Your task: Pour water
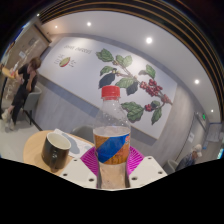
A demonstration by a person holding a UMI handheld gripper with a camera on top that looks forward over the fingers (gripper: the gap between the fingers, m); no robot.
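Gripper view of a café-like room. A clear plastic water bottle [111, 140] with a red cap [110, 93] and a blue-and-orange label stands upright between the two fingers of the gripper [111, 170]. The left finger [76, 171] and the right finger [147, 168] are white-tipped, and each shows a magenta pad [91, 158] on its inner face. The pads lie close against the bottle's lower body on either side; whether both actually press on it cannot be told, because the bottle itself covers the contact lines. The bottle's base is hidden below the fingers, so it is also unclear whether it rests on a surface or is lifted.

Just beside the left finger, and slightly beyond it, a dark cup [56, 149] sits on a round wooden table [34, 150]. The cup's mouth faces upward; its contents cannot be made out.

Beyond the bottle, a white wall carries a large mural [128, 88] of green leaves and red berries on a branch, with a smaller emblem and lettering to its left. Ceiling spotlights [148, 41] shine above. A seated person [22, 88] in dark clothing appears far off, well apart from the table and the gripper.
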